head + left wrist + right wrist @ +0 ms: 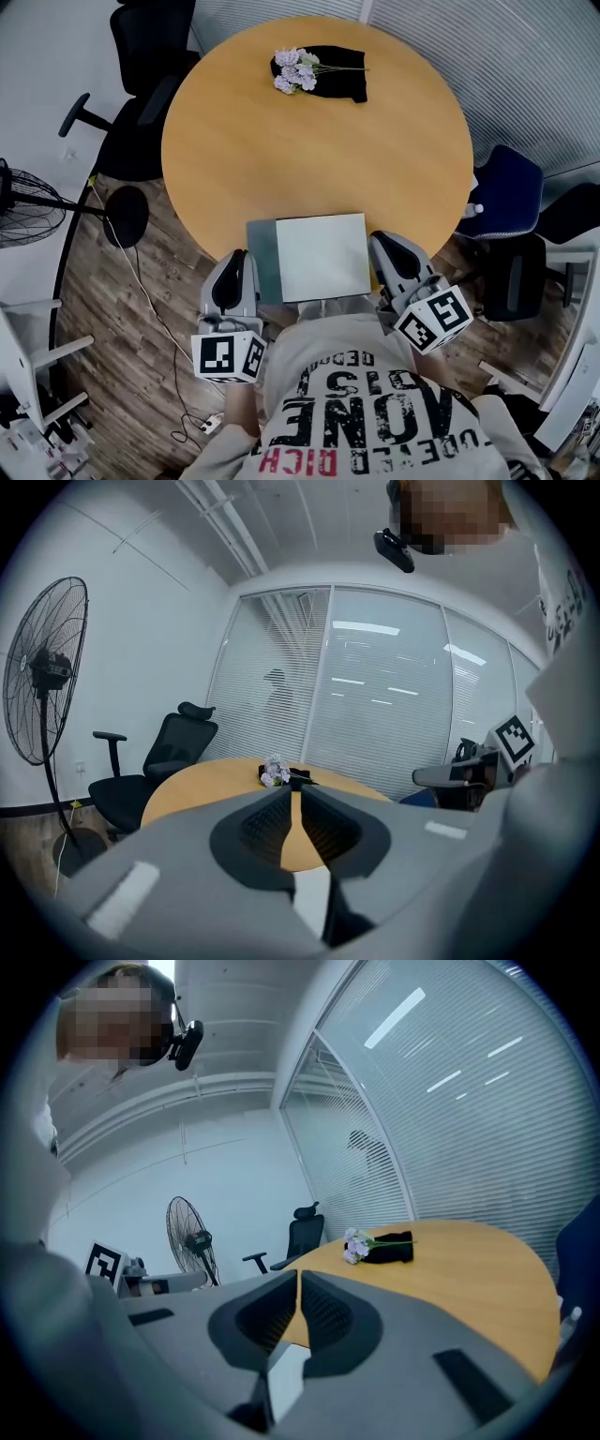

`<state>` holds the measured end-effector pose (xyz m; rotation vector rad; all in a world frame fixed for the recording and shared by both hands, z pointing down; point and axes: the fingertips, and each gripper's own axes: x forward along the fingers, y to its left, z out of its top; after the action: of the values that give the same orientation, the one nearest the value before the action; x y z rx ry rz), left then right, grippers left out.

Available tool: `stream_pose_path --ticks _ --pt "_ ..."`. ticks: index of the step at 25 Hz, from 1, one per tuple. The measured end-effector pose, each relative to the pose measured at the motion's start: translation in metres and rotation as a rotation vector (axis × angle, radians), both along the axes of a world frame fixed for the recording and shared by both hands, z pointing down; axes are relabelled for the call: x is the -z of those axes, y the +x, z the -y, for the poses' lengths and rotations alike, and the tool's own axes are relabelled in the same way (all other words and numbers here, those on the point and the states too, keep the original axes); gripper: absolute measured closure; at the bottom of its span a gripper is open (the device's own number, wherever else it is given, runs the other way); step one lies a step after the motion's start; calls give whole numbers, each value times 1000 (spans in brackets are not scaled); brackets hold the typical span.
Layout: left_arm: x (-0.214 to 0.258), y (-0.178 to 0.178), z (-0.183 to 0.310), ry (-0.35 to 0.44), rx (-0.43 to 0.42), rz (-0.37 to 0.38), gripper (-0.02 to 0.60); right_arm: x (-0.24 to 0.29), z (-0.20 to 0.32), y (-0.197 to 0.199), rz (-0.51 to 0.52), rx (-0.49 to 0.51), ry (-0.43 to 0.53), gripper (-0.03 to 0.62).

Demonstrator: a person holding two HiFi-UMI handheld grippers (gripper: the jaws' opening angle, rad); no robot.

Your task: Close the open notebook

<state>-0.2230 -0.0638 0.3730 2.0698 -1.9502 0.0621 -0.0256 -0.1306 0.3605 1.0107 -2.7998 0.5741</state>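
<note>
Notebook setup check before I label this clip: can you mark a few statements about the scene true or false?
1. The notebook lies at the near edge of the table, between the left claw and the right claw. True.
2. The left claw grips the notebook. False: its jaws are together on nothing, beside the notebook.
3. Flowers lie at the table's far side against a black item. True.
4. A fan stands on the table. False: the fan stands on the floor, left of the table.
</note>
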Motion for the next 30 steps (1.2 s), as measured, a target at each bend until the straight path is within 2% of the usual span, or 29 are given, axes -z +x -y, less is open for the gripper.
stream_pose_path --ticks 6,10,15,20,24,30 --pt "-18 -6 -11 -33 -11 -17 538 -5 -11 -9 -11 13 -10 574" --pt "-48 -11 -23 -111 -10 -56 537 -6 -17 -17 -19 31 -11 574" --pt "-92 -17 -36 -209 -11 -170 525 -6 -21 -23 -35 37 -12 574" --pt "-131 -17 -50 -302 -25 -220 507 -9 -22 -28 -46 41 -14 574" --pt "-156 -12 -58 -371 -67 -251 465 -9 -22 -30 -59 42 -11 574" --pt "-181 -9 -64 -424 -65 -283 451 -12 -21 -28 -77 46 -20 574"
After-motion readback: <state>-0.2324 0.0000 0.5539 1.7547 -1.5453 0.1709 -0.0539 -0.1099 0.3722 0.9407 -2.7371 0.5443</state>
